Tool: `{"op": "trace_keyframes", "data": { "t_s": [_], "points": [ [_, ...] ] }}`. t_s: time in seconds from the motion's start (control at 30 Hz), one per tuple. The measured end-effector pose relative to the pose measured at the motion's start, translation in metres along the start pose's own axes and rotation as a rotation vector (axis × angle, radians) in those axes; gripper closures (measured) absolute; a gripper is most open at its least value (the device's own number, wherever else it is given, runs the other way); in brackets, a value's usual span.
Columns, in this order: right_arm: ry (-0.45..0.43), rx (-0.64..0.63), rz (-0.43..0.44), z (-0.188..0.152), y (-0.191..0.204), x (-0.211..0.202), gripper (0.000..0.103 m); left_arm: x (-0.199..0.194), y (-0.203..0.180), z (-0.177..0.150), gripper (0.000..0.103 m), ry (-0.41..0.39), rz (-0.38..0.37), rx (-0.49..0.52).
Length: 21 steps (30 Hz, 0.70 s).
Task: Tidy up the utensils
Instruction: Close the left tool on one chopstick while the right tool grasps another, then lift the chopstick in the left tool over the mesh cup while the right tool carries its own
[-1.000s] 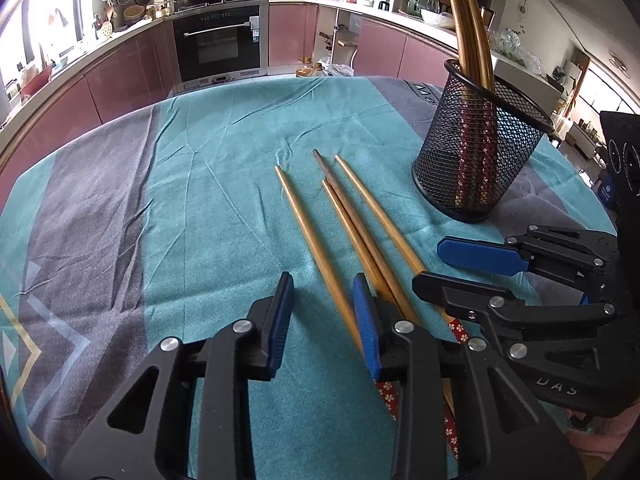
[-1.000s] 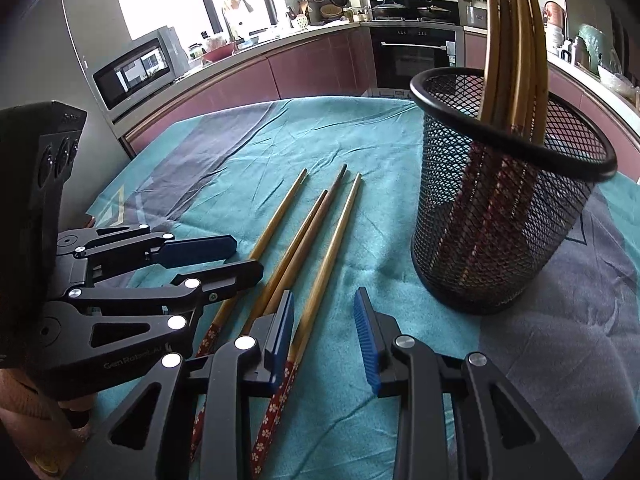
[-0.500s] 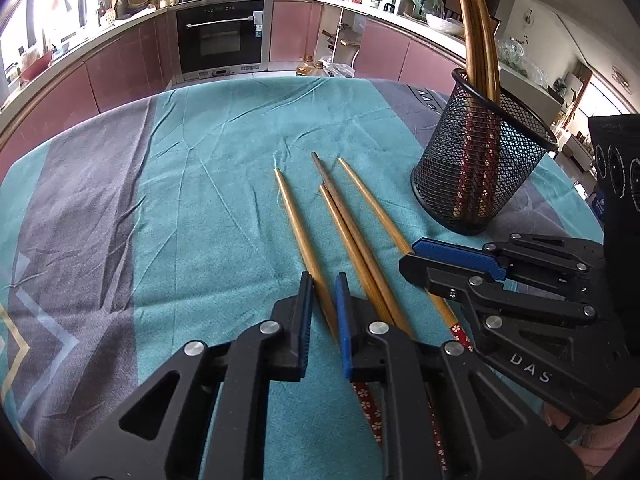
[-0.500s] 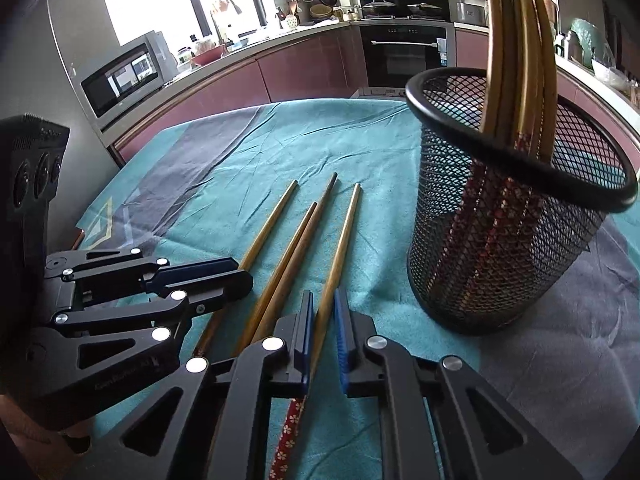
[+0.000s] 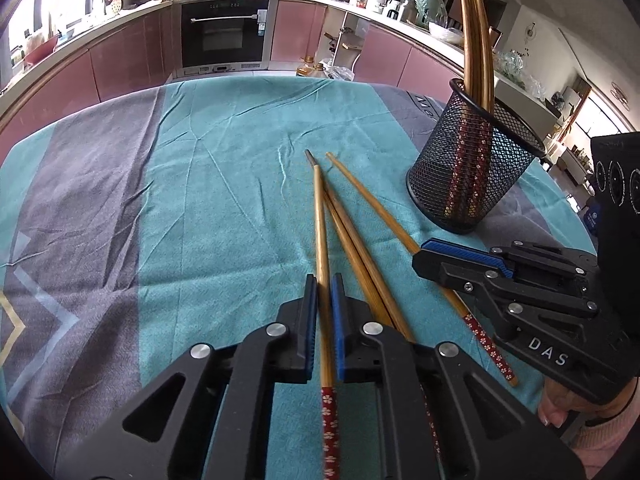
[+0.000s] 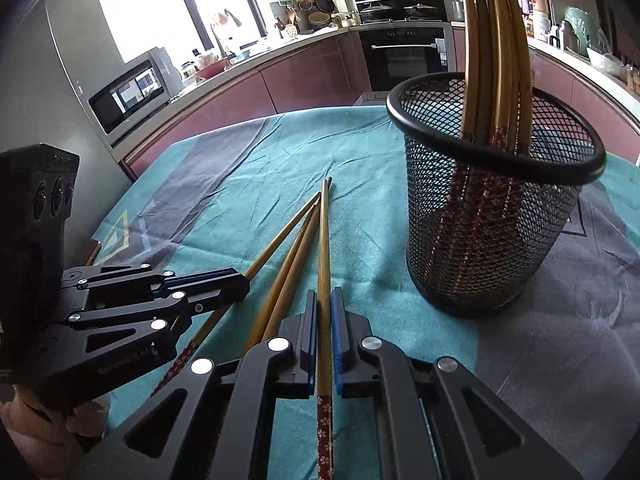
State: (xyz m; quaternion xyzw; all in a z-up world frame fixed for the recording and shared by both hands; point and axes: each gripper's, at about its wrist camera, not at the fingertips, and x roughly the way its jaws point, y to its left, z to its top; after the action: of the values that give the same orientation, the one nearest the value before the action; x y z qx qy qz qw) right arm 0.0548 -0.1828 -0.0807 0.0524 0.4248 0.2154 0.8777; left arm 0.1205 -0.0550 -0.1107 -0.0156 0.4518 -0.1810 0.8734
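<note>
Four wooden chopsticks with red flowered ends are spread on the teal and grey tablecloth (image 5: 200, 220). My left gripper (image 5: 324, 284) is shut on the leftmost chopstick (image 5: 321, 224), which now slants across the two middle chopsticks (image 5: 352, 240). My right gripper (image 6: 325, 300) is shut on the rightmost chopstick (image 6: 323, 240). Each gripper also shows in the other's view, the right gripper (image 5: 420, 256) and the left gripper (image 6: 242, 284). A black mesh cup (image 5: 472, 184) (image 6: 492, 240) stands upright to the right, holding several chopsticks.
The table's far edge faces pink kitchen cabinets and a built-in oven (image 5: 228, 32). A microwave (image 6: 132, 92) sits at the left of the right wrist view. A person's hand (image 5: 560, 412) holds the right gripper's handle.
Both grippers have closed from open, each onto one chopstick. The left-held chopstick's far end has swung right toward the others, and the right-held one has swung left.
</note>
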Motion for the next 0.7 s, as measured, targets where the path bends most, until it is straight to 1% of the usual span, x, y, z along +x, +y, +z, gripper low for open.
{"op": "trace_keyframes", "data": {
  "t_s": [0.3,0.7],
  "points": [
    [-0.041,-0.003,0.069,-0.001,0.004,-0.019,0.097,-0.018,-0.002,0.002,0.095,-0.034,-0.024,0.003],
    [-0.118,-0.008,0.103,0.003,0.003,-0.052,0.097,-0.050,-0.008,0.009,0.095,-0.085,-0.124,0.014]
  ]
}}
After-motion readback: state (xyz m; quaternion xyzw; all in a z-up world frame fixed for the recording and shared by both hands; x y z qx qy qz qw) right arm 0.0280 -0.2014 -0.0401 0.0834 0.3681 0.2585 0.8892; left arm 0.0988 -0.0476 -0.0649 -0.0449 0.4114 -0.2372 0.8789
